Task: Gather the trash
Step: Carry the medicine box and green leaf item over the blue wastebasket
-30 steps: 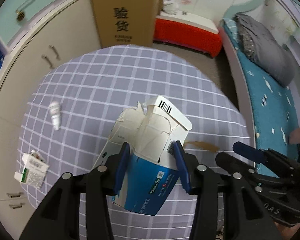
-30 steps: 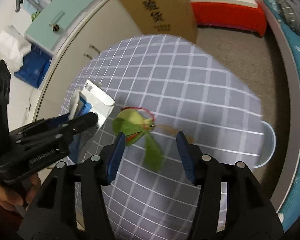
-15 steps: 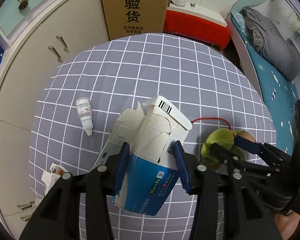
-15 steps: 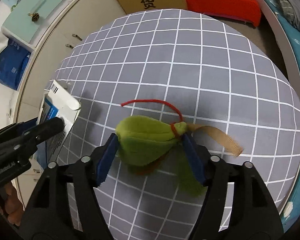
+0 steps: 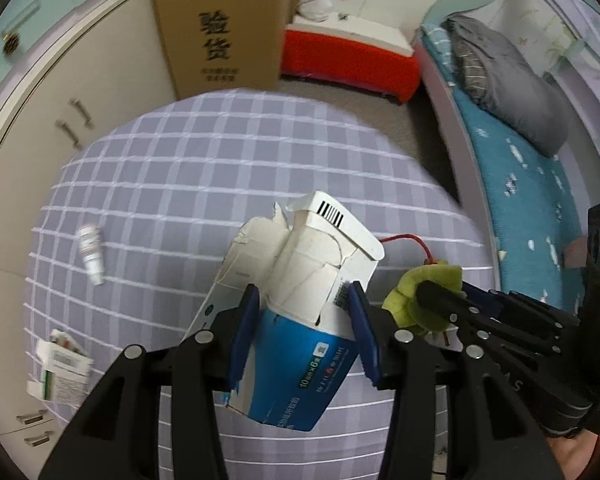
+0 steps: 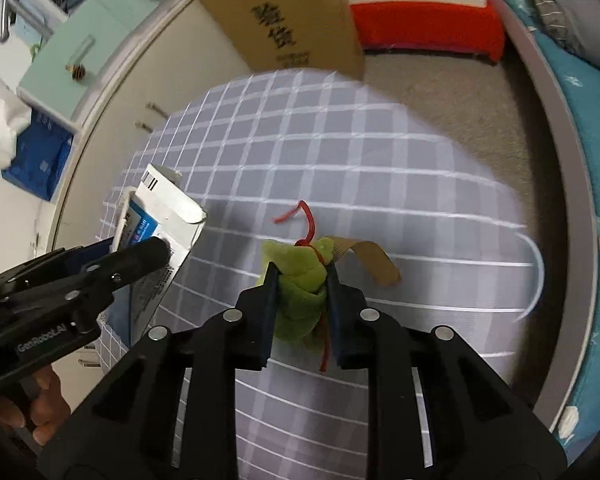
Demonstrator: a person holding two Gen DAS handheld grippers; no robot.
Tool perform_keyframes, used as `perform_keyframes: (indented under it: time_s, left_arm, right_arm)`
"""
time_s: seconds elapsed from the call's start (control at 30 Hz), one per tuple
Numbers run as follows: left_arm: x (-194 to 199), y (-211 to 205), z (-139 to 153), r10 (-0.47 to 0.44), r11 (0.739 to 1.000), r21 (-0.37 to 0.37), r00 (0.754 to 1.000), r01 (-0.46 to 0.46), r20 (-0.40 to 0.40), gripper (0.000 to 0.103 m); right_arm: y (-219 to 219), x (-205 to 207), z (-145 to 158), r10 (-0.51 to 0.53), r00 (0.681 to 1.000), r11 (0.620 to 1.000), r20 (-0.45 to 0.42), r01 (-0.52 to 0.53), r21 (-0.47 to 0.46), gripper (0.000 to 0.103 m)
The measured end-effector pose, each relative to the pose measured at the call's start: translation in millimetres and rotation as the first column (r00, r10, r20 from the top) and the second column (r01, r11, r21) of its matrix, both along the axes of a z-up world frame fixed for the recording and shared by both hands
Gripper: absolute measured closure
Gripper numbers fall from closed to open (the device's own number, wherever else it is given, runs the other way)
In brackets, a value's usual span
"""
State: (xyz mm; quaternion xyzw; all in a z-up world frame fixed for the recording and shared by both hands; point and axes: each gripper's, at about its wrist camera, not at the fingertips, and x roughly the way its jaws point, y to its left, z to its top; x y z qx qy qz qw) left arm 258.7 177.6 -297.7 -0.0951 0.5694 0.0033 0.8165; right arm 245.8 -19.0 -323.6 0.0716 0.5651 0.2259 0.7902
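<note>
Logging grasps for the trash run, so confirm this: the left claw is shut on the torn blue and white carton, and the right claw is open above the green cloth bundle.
One part is wrong. The right claw is not open above the green cloth bundle; the right wrist view shows it shut on the bundle, fingers pressed against both sides. The left claw is indeed shut on the torn blue and white carton.

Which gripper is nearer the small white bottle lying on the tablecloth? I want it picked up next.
Left. The left gripper, clamping the torn medicine box, is right of the small white bottle. The right gripper, holding the green cloth, is farther right.
</note>
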Motion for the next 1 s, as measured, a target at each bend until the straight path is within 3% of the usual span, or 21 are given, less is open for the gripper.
perform_keyframes:
  time_s: [0.23, 0.47, 0.77, 0.83, 0.87, 1.0]
  left_arm:
    - [19.1, -105.8, 29.5, -0.086, 0.995, -0.035, 0.994, 0.089, 0.066, 0.058]
    - [34.8, -214.1, 40.9, -0.187, 0.98, -0.052, 0.978, 0.192, 0.095, 0.058]
    - [52.6, -289.7, 47.3, -0.251, 0.966, -0.041, 0.962, 0.256, 0.106, 0.058]
    - [56.9, -297.2, 48.0, -0.254, 0.965, -0.038, 0.961, 0.259, 0.105, 0.058]
    - [58.1, -298.5, 48.4, -0.255, 0.965, -0.037, 0.961, 0.26, 0.106, 0.058]
    - [64.5, -306.9, 49.1, -0.254, 0.965, -0.043, 0.962, 0.26, 0.103, 0.058]
  right_arm:
    - [-117.5, 3.6, 38.0, -0.111, 0.991, 0.994, 0.071, 0.112, -0.004, 0.081]
    - [-226.5, 4.8, 53.3, -0.233, 0.967, 0.972, 0.105, 0.236, -0.017, 0.081]
    - [-293.6, 17.3, 58.3, -0.308, 0.944, 0.951, 0.121, 0.308, 0.013, 0.074]
    - [-298.3, 21.6, 58.2, -0.311, 0.942, 0.95, 0.13, 0.311, 0.019, 0.066]
    - [-301.7, 23.5, 58.1, -0.315, 0.94, 0.949, 0.134, 0.316, 0.018, 0.054]
    - [-312.6, 30.8, 57.4, -0.322, 0.938, 0.947, 0.129, 0.321, 0.025, 0.053]
